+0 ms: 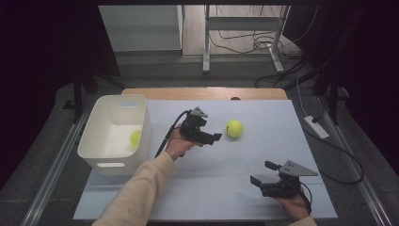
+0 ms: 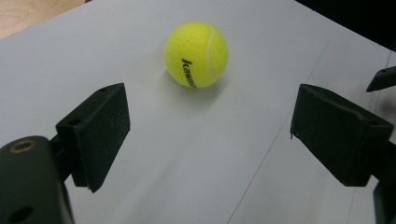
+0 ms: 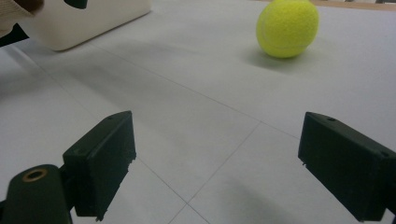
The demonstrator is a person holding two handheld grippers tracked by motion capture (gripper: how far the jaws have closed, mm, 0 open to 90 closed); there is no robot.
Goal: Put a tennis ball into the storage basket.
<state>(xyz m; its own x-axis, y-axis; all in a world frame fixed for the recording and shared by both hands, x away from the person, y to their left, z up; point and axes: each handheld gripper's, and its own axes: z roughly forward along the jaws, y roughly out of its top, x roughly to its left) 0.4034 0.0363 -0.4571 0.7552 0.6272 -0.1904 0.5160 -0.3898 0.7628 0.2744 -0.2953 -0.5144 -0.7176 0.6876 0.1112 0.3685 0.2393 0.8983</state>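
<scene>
1. Table (image 1: 263, 188): pale grey top, thin seam lines, with a wooden strip (image 1: 204, 92) along the far edge.
2. Floor (image 1: 155, 75) beyond: grey, dimly lit.
3. Metal stand legs (image 1: 206, 42) at the far side, loose cables (image 1: 256, 44) beside them.
4. White power strip (image 1: 316, 127) on the floor right of the table.
5. Both room sides are dark.
6. Metal rails (image 1: 56, 165) flank the table.

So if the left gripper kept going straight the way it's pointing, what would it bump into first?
Most likely the tennis ball on the table: it lies just ahead of the left gripper, whose open jaws have nothing between them.
</scene>
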